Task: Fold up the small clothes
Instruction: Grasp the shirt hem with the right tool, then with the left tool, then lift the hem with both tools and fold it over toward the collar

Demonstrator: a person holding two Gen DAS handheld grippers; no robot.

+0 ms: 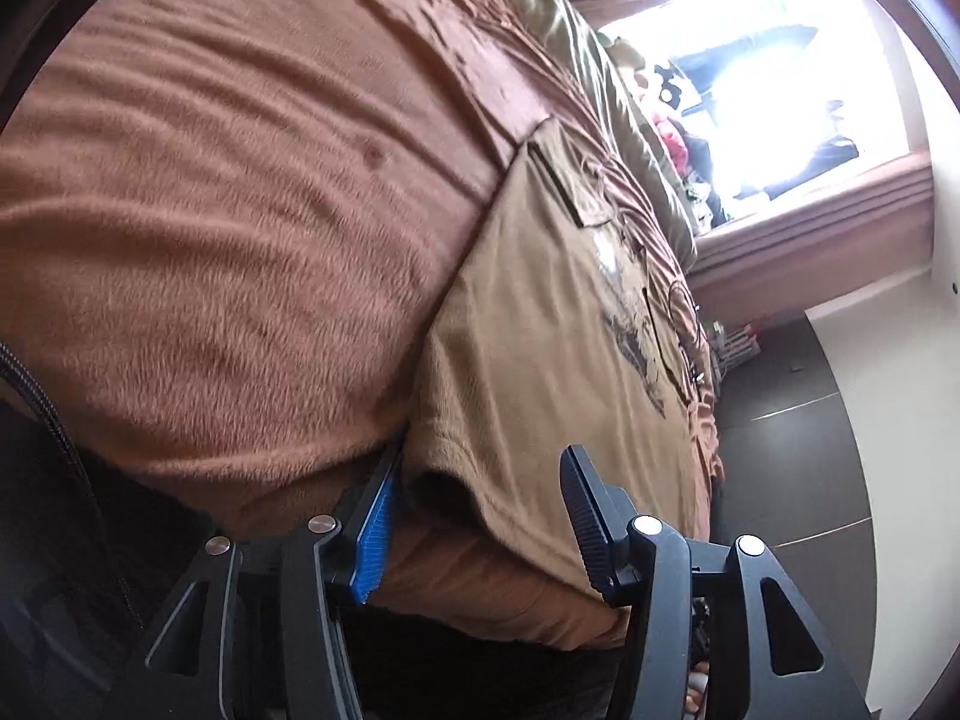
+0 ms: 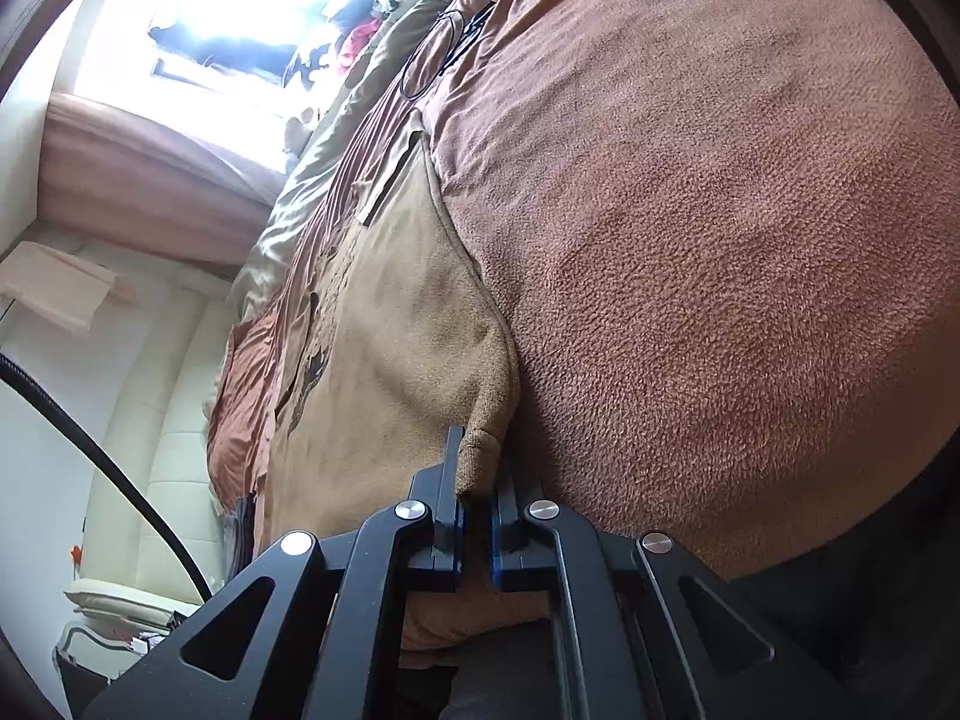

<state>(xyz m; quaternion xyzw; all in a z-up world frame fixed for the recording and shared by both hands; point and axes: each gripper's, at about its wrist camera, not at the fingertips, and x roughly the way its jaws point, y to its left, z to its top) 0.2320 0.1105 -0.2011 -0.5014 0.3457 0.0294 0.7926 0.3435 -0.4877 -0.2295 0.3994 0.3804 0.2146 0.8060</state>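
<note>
- My right claw [image 2: 477, 480] is clamped on a near corner of the tan T-shirt [image 2: 384, 324]; my left claw [image 1: 480, 516] stands half open around the other near corner, pads not pressing.
- The shirt lies flat on the bed's brown blanket [image 1: 228, 228], stretching away from both claws.
- Grasping stage, I judge: next the left must close, then both lift together.

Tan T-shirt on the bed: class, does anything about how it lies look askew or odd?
Yes. The tan T-shirt is held unevenly: the right gripper pinches one corner into a bunch, while the left gripper only straddles the other corner. It otherwise lies flat on the brown blanket.
</note>
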